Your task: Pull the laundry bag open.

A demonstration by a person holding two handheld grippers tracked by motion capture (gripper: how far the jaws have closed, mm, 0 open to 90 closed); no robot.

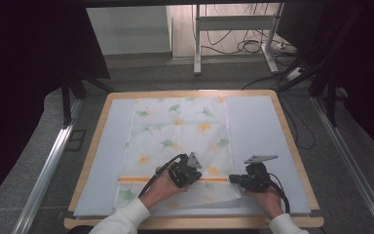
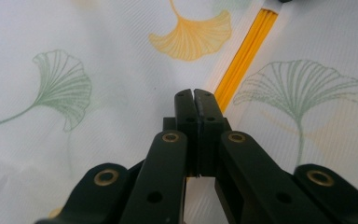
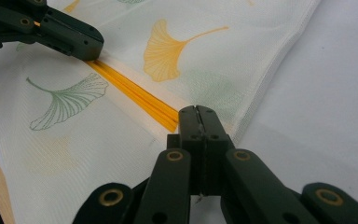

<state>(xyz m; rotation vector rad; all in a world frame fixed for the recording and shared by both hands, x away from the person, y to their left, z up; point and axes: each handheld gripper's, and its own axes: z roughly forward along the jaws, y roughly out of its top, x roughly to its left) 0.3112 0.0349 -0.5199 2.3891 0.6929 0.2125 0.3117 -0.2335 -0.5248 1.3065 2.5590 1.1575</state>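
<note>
A: Where is the cloth?

B: The cloth (image 1: 180, 141) lies flat in the middle of the high view, on a pale sheet (image 1: 258, 141) that covers the wooden table (image 1: 292, 141); it is white with green and yellow leaves, and an orange stripe (image 1: 136, 179) crosses it low in the frame.

A: And the grippers?

B: The left gripper (image 1: 191, 181) sits at lower centre, its tip on the stripe; the right gripper (image 1: 233, 178) sits just right of it, at the cloth's right edge.

A: Are the jaws clenched?

B: Yes; in the left gripper view the left gripper (image 2: 194, 95) has its jaws pressed together over the cloth beside the stripe (image 2: 244, 56); in the right gripper view the right gripper (image 3: 196, 112) is clenched too, by the end of the stripe (image 3: 135, 95); whether either pinches cloth, I cannot tell.
</note>
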